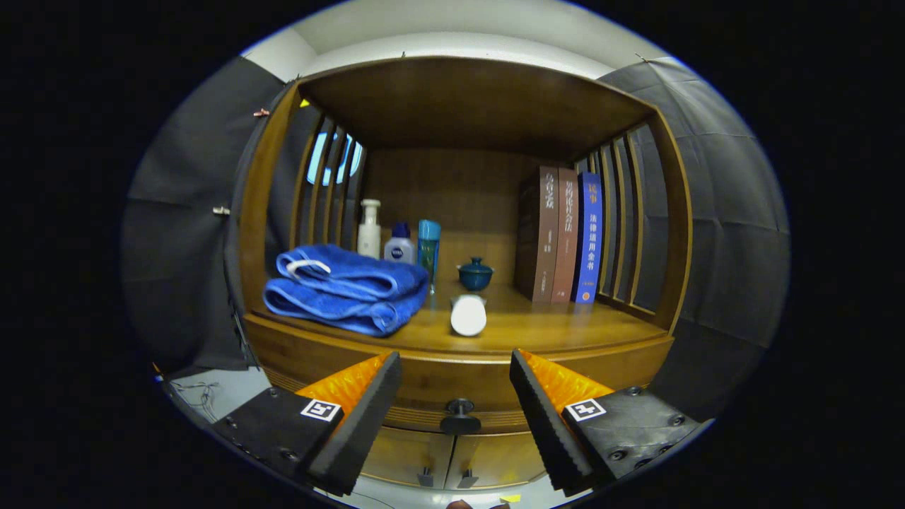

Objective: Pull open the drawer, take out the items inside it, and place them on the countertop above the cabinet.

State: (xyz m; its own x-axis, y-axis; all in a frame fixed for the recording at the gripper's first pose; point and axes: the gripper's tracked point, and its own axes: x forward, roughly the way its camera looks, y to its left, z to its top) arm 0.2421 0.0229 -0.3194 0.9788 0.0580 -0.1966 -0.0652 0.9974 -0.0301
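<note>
Tool (456, 396) spread, I hold it facing the shut drawer's knob (459, 416) below the worktop (565, 329); stage unclear.

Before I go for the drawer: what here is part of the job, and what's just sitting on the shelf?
Job: drawer knob between the open gripper fingers; drawer front; countertop.
Lying about: blue towel, bottles, lidded cup, white cylinder, books.

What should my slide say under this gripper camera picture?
Open gripper lines up with the closed drawer's knob, below the towel on the countertop.
</note>
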